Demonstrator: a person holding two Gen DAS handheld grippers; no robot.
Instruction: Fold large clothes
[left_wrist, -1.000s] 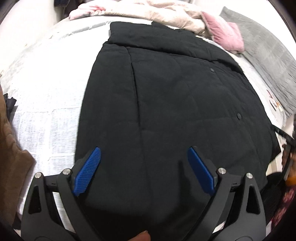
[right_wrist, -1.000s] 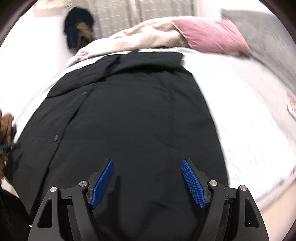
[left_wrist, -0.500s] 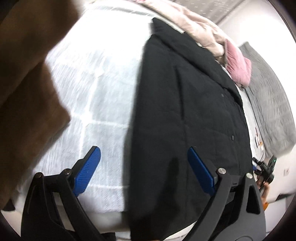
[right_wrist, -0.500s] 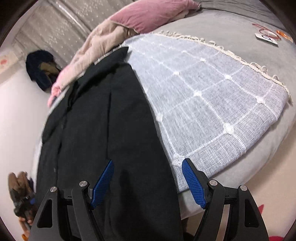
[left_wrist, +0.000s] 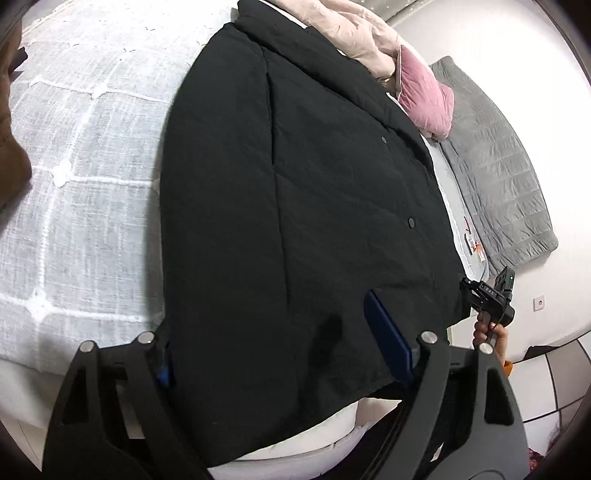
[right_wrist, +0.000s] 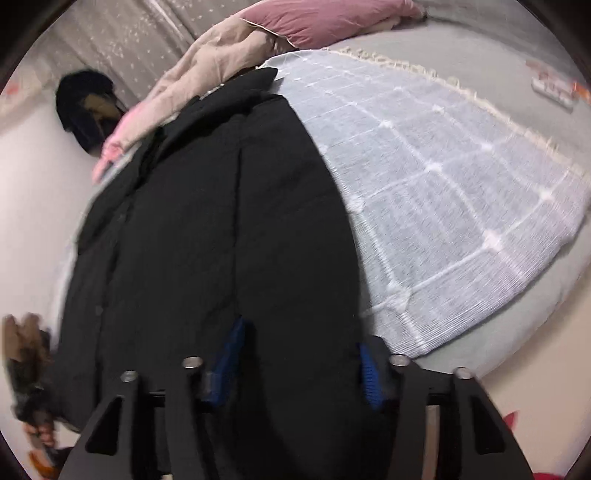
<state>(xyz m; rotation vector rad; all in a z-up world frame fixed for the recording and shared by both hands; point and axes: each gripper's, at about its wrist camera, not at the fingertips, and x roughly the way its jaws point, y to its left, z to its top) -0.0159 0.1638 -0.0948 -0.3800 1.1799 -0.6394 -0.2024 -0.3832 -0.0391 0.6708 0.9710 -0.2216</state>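
Note:
A large black padded coat (left_wrist: 295, 206) lies flat on the bed, collar at the far end, snap buttons along its front. It also fills the right wrist view (right_wrist: 207, 240). My left gripper (left_wrist: 284, 350) is open at the coat's near left hem corner; its left finger is tucked under the fabric edge, its right blue pad (left_wrist: 388, 343) lies over the cloth. My right gripper (right_wrist: 299, 362) is open at the near right hem corner, the hem lying between its blue pads (right_wrist: 229, 354). The right gripper also shows in the left wrist view (left_wrist: 491, 299).
A white grid-pattern bedspread (left_wrist: 74, 177) covers the bed (right_wrist: 461, 177). A pink pillow (left_wrist: 424, 92) and beige bedding (left_wrist: 354, 29) lie at the head. A grey quilt (left_wrist: 498, 166) lies beyond. Brown fabric (left_wrist: 11, 140) hangs at the left. Tiled floor (left_wrist: 554, 387) lies below.
Both grippers have dropped to the coat's near hem and slid onto its two corners, with the fabric now between their fingers. The coat itself has not moved.

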